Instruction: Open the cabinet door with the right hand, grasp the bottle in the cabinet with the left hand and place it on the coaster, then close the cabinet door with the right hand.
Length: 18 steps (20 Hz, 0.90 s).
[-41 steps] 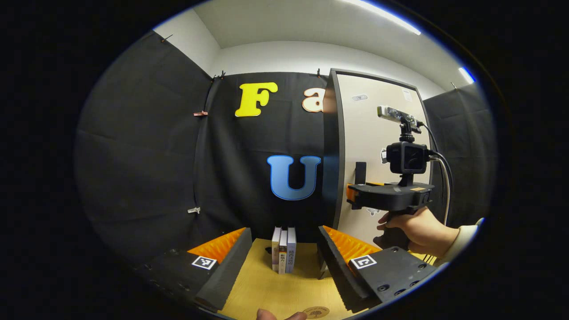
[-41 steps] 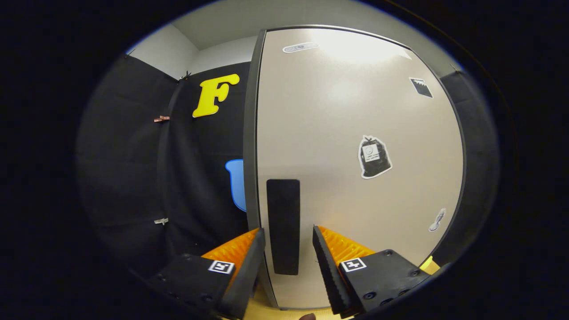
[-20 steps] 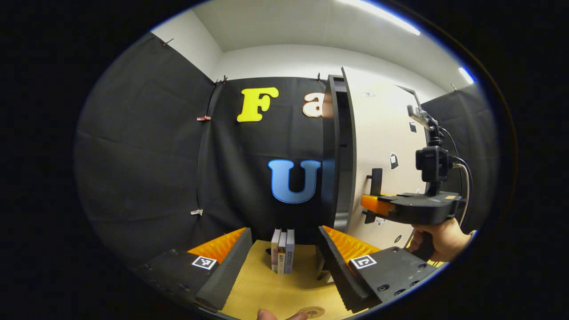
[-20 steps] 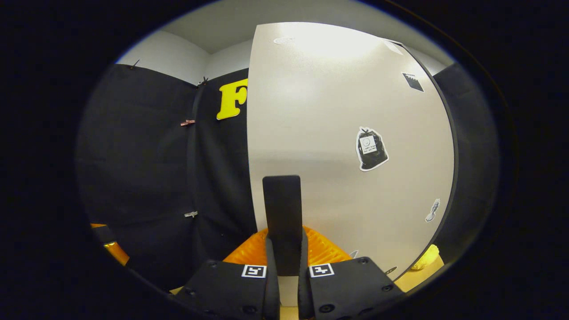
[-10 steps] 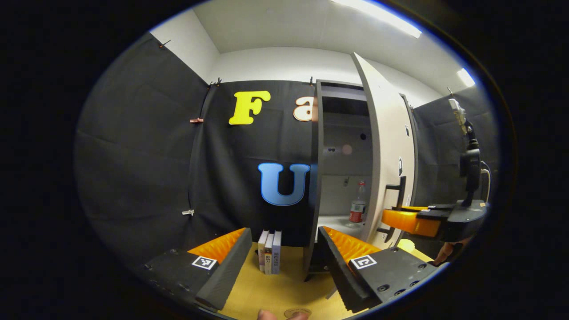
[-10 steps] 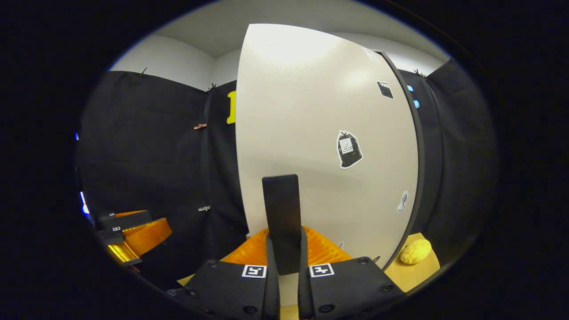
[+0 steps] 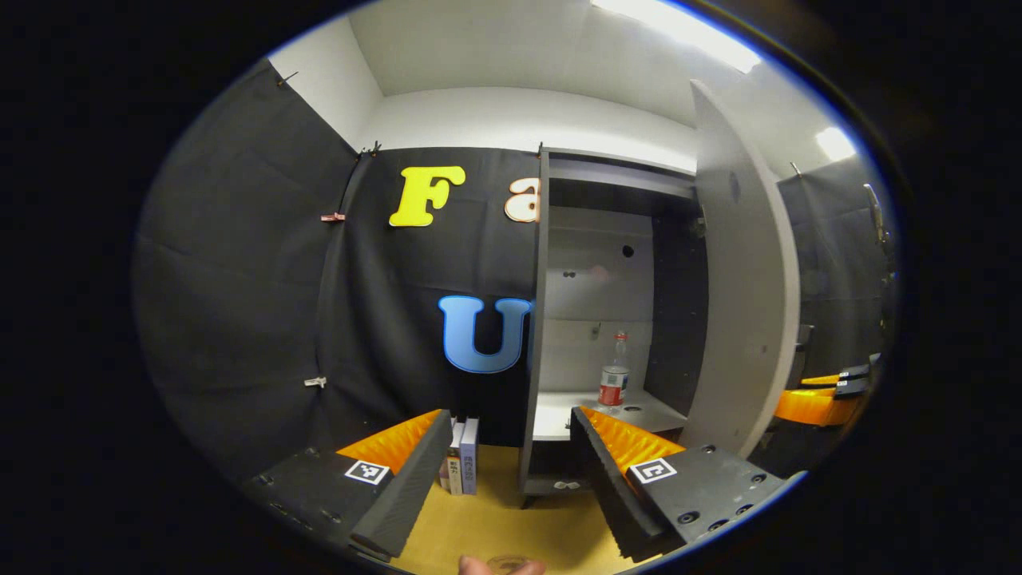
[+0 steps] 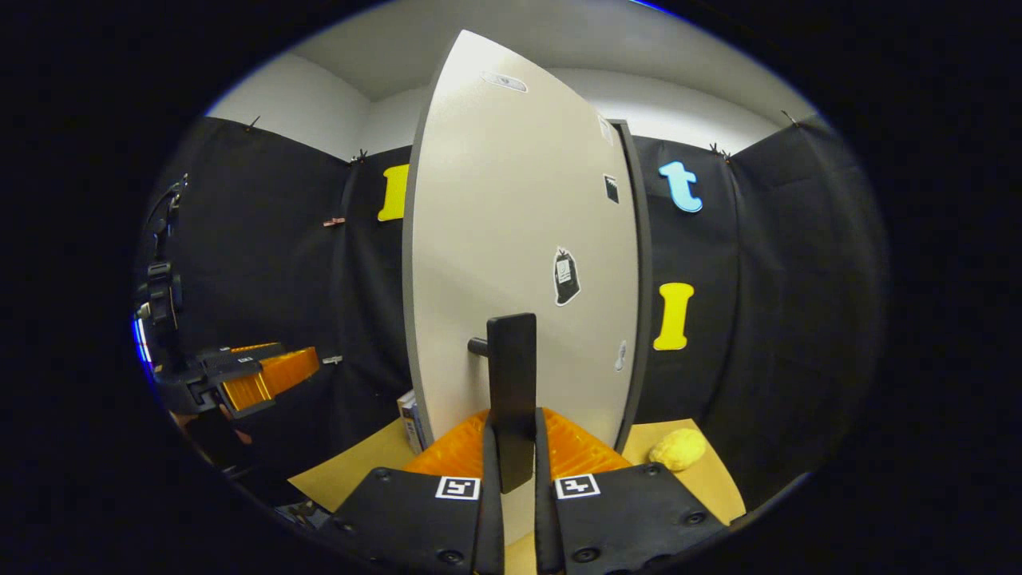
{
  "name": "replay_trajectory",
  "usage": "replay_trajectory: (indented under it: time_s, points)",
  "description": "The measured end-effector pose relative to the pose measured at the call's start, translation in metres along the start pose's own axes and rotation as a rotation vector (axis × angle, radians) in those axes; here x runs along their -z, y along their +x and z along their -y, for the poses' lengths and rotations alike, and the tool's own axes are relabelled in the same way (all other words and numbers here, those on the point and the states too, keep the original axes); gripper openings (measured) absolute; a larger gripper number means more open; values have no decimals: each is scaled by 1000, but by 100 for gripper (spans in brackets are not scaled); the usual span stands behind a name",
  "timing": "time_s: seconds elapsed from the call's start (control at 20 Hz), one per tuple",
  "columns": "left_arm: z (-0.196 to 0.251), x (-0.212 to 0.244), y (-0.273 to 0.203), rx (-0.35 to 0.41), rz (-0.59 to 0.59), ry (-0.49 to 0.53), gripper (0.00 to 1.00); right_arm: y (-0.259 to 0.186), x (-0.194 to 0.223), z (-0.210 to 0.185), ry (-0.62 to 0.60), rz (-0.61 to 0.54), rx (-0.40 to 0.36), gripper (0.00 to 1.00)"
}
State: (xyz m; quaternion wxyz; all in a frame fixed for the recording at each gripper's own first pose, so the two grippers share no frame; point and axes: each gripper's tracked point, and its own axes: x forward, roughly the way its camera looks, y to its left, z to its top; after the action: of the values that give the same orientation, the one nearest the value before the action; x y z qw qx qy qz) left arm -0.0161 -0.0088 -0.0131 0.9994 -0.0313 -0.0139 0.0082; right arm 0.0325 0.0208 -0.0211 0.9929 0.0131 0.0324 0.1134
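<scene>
The cabinet (image 7: pixel 539 319) stands wide open, its pale door (image 7: pixel 746 303) swung out to the right. A clear bottle (image 7: pixel 613 382) with a red label stands upright on the white lower shelf (image 7: pixel 559 411). My left gripper (image 7: pixel 511 422) is open and empty, well short of the cabinet and level with the shelf. The round coaster (image 7: pixel 505 563) lies on the wooden table at the bottom edge, partly covered by a fingertip. In the right gripper view, my right gripper (image 8: pixel 512 438) is shut on the door's dark handle (image 8: pixel 511 375), with the door (image 8: pixel 519 239) edge-on ahead.
Several books (image 7: pixel 461 467) stand upright on the table left of the cabinet. A yellow lumpy object (image 8: pixel 677 449) lies on the table behind the door. The right gripper (image 7: pixel 822 395) shows past the door's edge; the left gripper (image 8: pixel 247 375) shows at far left.
The right gripper closed on the handle and pulled the door from shut to wide open. The cabinet's inside and the bottle came into sight. The left gripper turned slightly right.
</scene>
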Motion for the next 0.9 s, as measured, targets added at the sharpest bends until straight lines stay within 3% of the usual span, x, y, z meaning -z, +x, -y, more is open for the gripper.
replay_trajectory:
  time_s: [0.35,0.9]
  points:
    - [42,-3,4,10,-1,26,94,-27,-3,61,-21,23,130,18]
    - [99,-2,19,17,-12,50,92,-52,-8,119,19,37,183,12]
